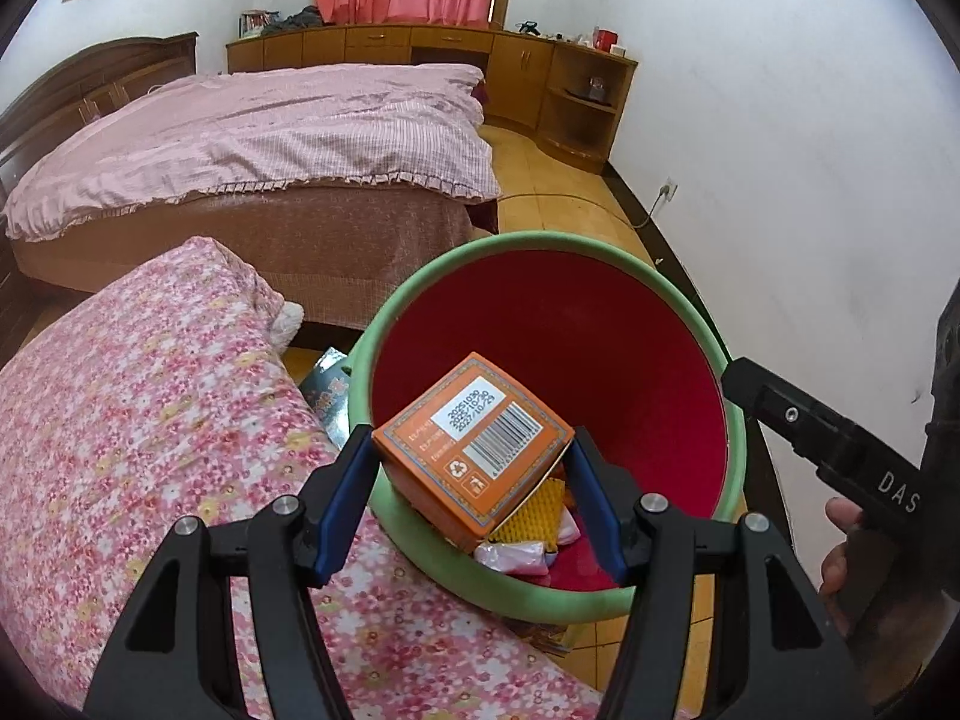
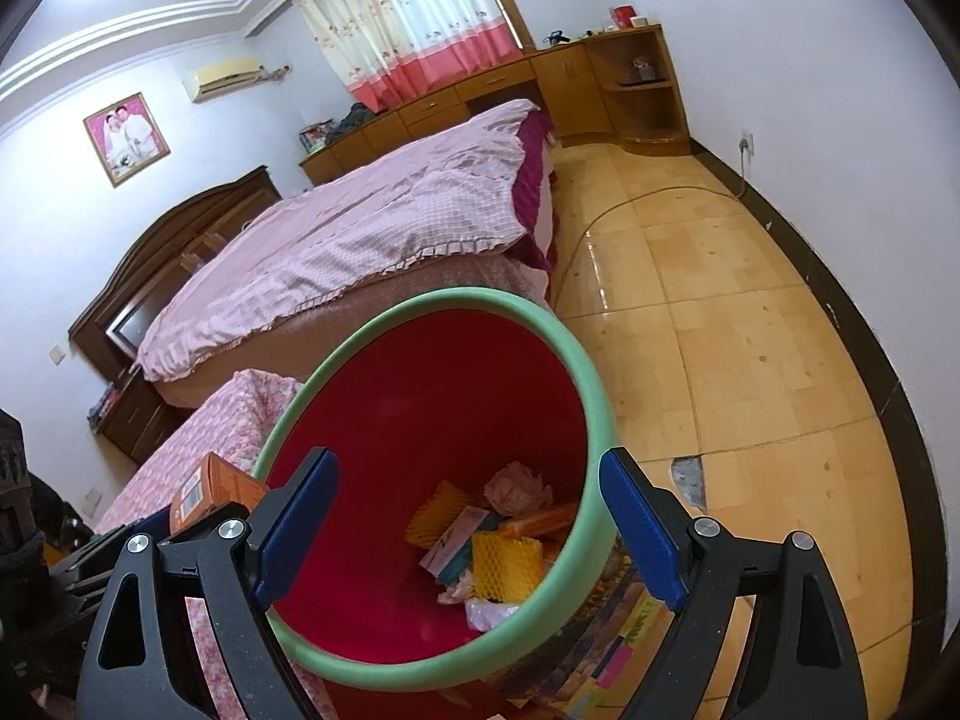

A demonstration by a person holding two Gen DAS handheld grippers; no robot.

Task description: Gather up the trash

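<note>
On the left, a bed with a pink flowered cover (image 1: 150, 420) carries nothing of the task's own. The bin stands on the floor tight against the bed's near right edge, I judge so that trash can be cleared off the bed without a long carry.

The left gripper (image 1: 471, 468) holds an orange box (image 1: 471, 441) across its width, one blue pad on each side, the jaws spread about halfway and pressing on the cardboard. The box is tilted, barcode face up, and hangs over the near left rim of the bin (image 1: 420, 294), just above the mouth. It looks to be held there to drop inside; the release is not yet made.

The bin has a green rim and a red inside. At its bottom lie yellow foam netting (image 2: 501, 564), a crumpled pink paper (image 2: 516, 486), a flat carton and a clear wrapper, all loose.

Further right, the right gripper (image 2: 474, 531) has its jaws wide apart with nothing between the pads. It hovers over the bin's mouth, its right finger (image 2: 645, 528) outside the right rim and its left finger over the opening; whether either touches the rim I cannot tell. It seems to be waiting out of the box's way.

Beyond the bin the yellow floor (image 2: 720, 330) runs bare to the wall.
</note>
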